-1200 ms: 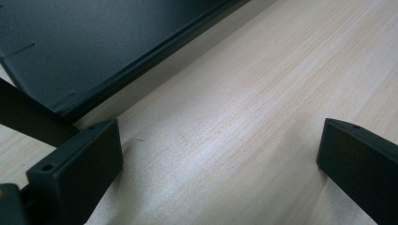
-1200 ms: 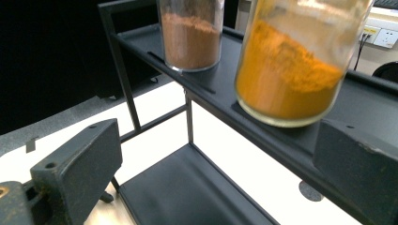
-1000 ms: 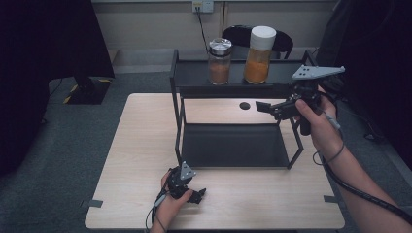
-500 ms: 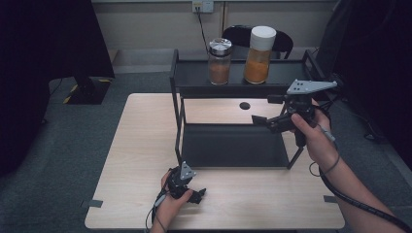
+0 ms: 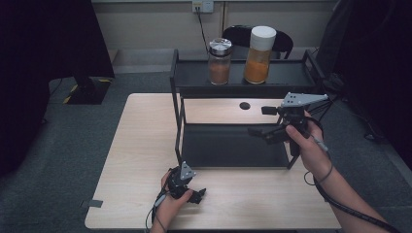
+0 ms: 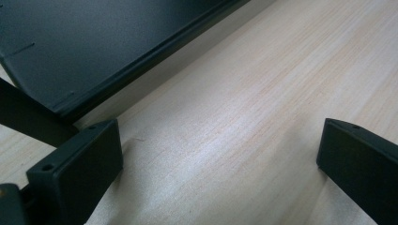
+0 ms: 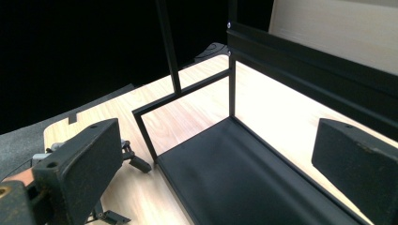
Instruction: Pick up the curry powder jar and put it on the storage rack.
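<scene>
Wooden table (image 5: pixel 141 145): rack (image 5: pixel 233 145) long axis left-right; right claw (image 5: pixel 265 121) agape.

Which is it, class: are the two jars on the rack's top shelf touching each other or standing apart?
Apart. The high view shows the silver-lidded jar and the white-lidded jar side by side on the top shelf, with a strip of dark shelf showing between them.

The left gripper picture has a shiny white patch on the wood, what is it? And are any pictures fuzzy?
In the left gripper view, that pale patch is light glaring off the table; the jaws look soft, too close to focus. In the right gripper view, the near jaws blur while the rack stays sharper. The high view is dim at its edges.
</scene>
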`<state>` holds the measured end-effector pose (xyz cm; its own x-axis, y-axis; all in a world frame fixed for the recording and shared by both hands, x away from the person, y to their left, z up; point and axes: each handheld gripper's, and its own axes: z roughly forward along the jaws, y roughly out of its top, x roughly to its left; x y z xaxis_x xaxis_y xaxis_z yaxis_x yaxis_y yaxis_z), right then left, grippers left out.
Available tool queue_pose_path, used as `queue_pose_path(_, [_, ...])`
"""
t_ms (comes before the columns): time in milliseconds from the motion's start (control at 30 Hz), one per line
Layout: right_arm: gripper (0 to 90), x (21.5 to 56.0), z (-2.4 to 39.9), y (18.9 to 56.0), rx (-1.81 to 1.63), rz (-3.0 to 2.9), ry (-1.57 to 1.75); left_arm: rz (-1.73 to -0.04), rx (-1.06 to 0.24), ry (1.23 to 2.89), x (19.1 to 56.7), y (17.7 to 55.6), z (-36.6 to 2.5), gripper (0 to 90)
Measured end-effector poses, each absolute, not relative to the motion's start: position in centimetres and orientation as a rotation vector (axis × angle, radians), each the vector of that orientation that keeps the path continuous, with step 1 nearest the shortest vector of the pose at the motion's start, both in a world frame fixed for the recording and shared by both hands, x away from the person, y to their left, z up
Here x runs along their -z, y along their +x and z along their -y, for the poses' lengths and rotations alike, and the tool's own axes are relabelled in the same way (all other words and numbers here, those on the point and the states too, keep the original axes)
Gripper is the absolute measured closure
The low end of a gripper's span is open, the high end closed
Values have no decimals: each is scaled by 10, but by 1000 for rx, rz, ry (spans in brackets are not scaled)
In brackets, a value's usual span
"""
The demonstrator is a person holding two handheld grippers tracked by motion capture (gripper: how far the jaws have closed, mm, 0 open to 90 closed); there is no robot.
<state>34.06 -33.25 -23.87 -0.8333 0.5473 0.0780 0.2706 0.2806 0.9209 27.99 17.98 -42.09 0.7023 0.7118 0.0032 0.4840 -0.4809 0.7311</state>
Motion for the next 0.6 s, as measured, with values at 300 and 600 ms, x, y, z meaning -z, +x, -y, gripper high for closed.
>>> queue_pose_path(300, [14,262,334,339,-1586,-2317,765,-907,-398,2174,421,280,-180,0])
queue_pose_path(600, [14,283,336,335,-1569,-2335,754,-907,-399,2174,421,280,-180,0])
